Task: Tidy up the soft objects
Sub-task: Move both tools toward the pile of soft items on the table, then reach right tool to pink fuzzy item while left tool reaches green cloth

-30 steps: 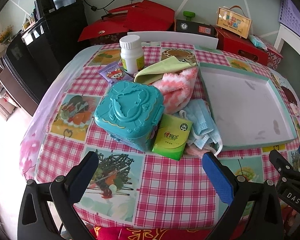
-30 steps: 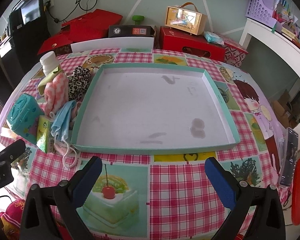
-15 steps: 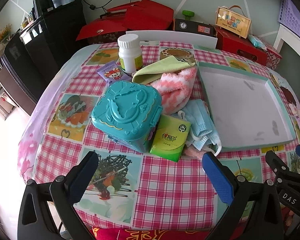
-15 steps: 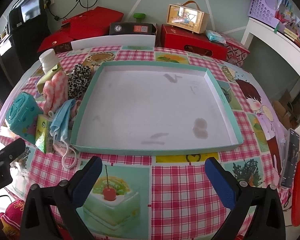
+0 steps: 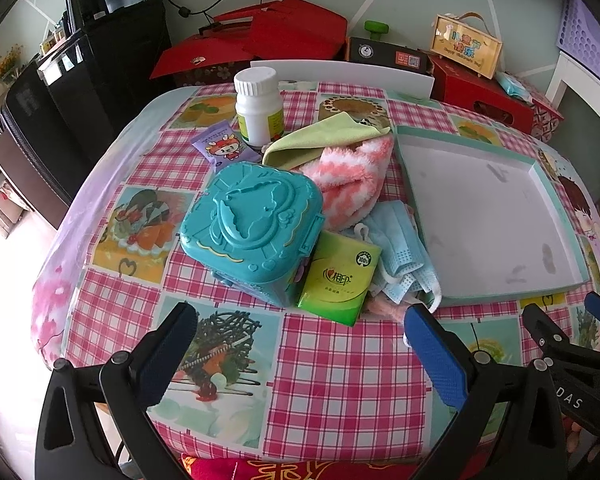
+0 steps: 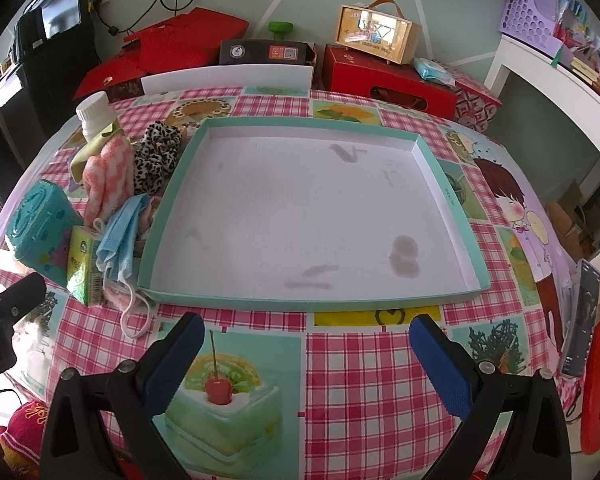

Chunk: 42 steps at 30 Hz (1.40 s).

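Both claws gape empty; left claw is nearer the mask, probably just ahead-right, against the tray's left edge.

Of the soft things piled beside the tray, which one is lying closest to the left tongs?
The light blue pleated face mask, beside the green tissue pack. The pink-and-white fluffy cloth and yellow-green cloth lie farther back.

One tray, one teal case, one bottle, one tissue pack — two sachets.
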Motion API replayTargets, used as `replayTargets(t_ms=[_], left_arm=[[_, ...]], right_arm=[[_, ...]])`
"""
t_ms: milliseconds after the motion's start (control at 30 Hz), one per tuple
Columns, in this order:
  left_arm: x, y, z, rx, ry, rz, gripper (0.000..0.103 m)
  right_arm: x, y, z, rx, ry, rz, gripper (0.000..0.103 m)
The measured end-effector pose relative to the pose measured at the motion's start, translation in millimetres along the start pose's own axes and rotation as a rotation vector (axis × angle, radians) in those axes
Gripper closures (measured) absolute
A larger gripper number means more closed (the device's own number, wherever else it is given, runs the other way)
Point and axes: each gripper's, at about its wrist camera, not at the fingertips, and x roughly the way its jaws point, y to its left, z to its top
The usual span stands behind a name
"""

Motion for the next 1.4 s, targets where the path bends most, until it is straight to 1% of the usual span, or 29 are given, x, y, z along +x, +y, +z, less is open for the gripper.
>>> replayTargets(t_ms=[467,567,633,733,800,900,1033,1167,1233,1333,1400], left_arm=[[-7,0,2,0.005,-0.005,-0.028,0.000],[-19,4,8,0.004,-0.032,-0.059,0.000],[-29,8,17,0.002,-0.063,-0.064,0.000],[-39,17,33,-0.006,-0.099,-0.099,0.000],[-41,24,44,-0.023,-0.112,-0.111,0.000],[-41,35,59,-0.053,-0.132,-0.128,0.000],[-31,44,82,-0.082,-0.140,-0.122,0.000],[-19,45,97,-0.087,-0.141,-0.057,0.000],[-13,48,105,-0.111,-0.134,-0.045,0.000],[-9,47,113,-0.130,-0.141,-0.054,0.000],[-8,45,118,-0.136,-0.133,-0.050,0.000]], right_arm=[[3,3,0,-0.010,0.006,0.001,0.000],[0,2,3,-0.010,0.001,0.020,0.000],[-4,0,10,0.000,-0.014,0.033,0.000],[-7,-3,22,0.028,-0.024,0.093,0.000],[-7,-3,34,0.047,-0.034,0.164,0.000],[-9,2,50,0.039,-0.049,0.209,0.000],[-7,14,70,0.047,-0.067,0.271,0.000],[-4,25,91,0.044,-0.073,0.330,0.000],[-3,31,97,0.029,-0.079,0.338,0.000],[-2,42,107,-0.013,-0.093,0.342,0.000],[-3,51,112,-0.058,-0.114,0.327,0.000]])
